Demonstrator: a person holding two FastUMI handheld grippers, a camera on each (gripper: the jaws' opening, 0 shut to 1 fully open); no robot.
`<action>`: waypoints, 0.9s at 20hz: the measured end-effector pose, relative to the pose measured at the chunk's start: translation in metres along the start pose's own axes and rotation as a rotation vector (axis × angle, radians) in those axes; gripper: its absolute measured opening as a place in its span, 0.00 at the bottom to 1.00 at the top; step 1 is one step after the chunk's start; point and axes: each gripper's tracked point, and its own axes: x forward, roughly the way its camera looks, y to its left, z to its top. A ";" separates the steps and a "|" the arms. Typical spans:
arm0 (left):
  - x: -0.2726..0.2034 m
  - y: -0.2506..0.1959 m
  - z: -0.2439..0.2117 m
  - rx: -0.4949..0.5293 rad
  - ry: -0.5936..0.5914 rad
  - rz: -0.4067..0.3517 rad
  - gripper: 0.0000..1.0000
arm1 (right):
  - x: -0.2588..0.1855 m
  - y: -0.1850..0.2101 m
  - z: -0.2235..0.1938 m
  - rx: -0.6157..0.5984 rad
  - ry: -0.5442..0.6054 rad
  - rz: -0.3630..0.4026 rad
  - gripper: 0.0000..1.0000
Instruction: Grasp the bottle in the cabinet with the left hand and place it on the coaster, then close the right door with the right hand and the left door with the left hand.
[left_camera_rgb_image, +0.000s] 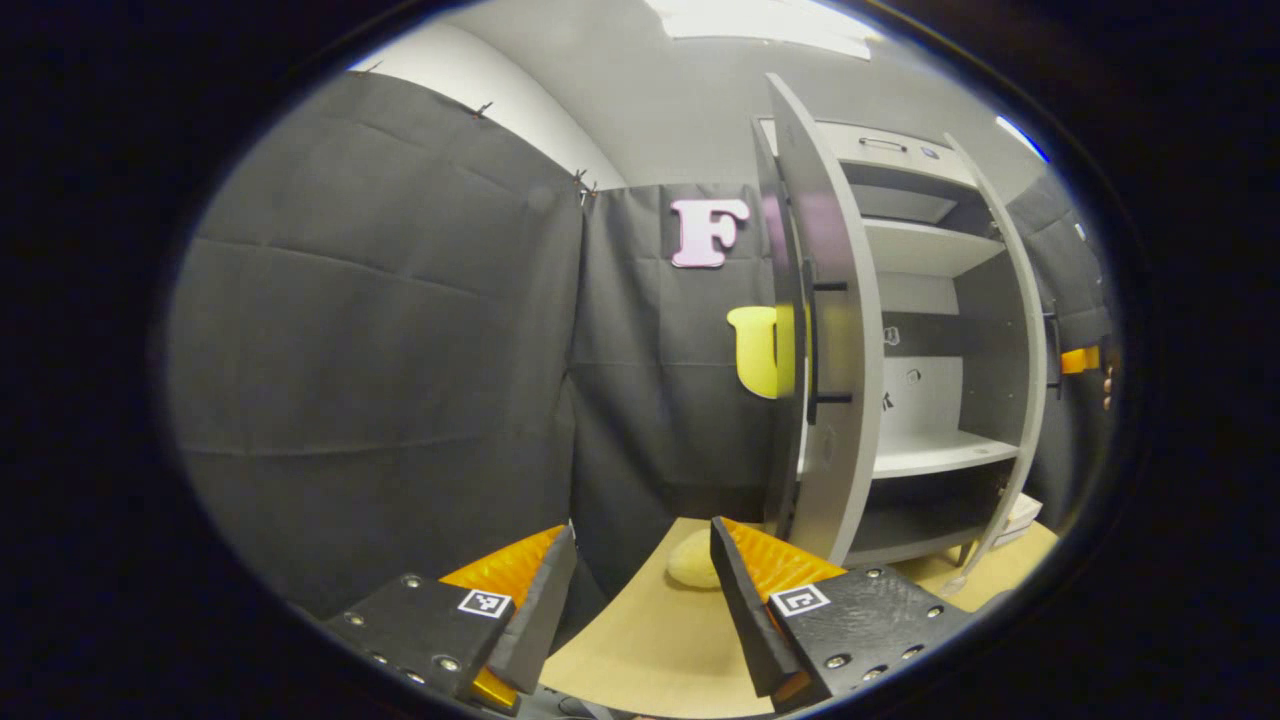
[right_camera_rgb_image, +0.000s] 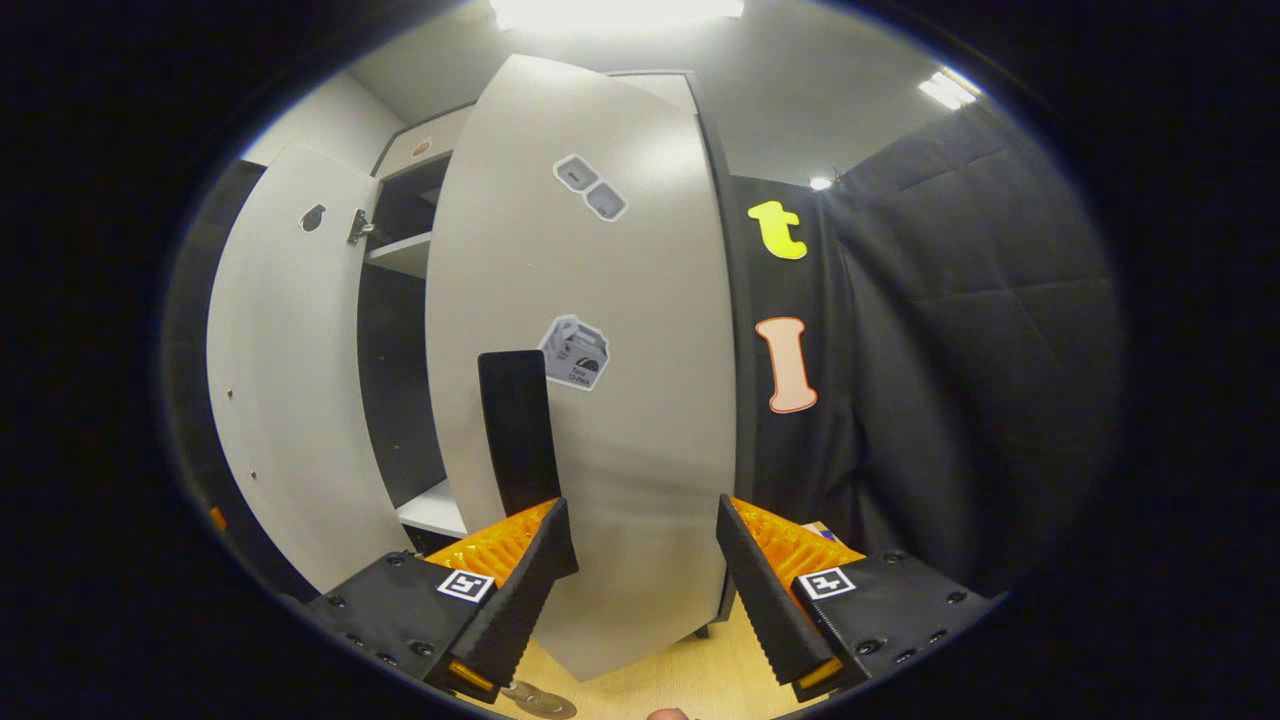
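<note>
- Black cloth walls enclose a pale wooden table (left_camera_rgb_image: 650, 640) bearing a grey two-door cabinet (left_camera_rgb_image: 920, 450); no bottle is discernible on its shelves.
- Right gripper (right_camera_rgb_image: 635, 560), fingers apart, faces the grey right door (right_camera_rgb_image: 600, 400): push flat, steadily.
- Left gripper (left_camera_rgb_image: 640, 575), fingers apart, empty, beside the left door (left_camera_rgb_image: 830, 330).

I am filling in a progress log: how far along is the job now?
Probably done: the cabinet shelves carry no bottle, and the left gripper is open and empty; I cannot confirm the bottle is on the coaster. In hand: the open right gripper faces the right door near its handle. Left: both doors, including the left door, stand open.
</note>
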 end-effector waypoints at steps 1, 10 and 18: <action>0.001 0.002 -0.002 0.002 0.004 0.009 0.79 | 0.004 0.005 0.001 -0.018 -0.006 0.004 0.90; 0.004 0.005 -0.004 -0.005 0.053 -0.013 0.79 | 0.005 0.000 -0.008 -0.061 0.012 -0.009 0.97; 0.002 0.009 0.007 0.006 0.034 -0.055 0.78 | -0.036 -0.044 -0.041 -0.106 0.032 -0.080 0.98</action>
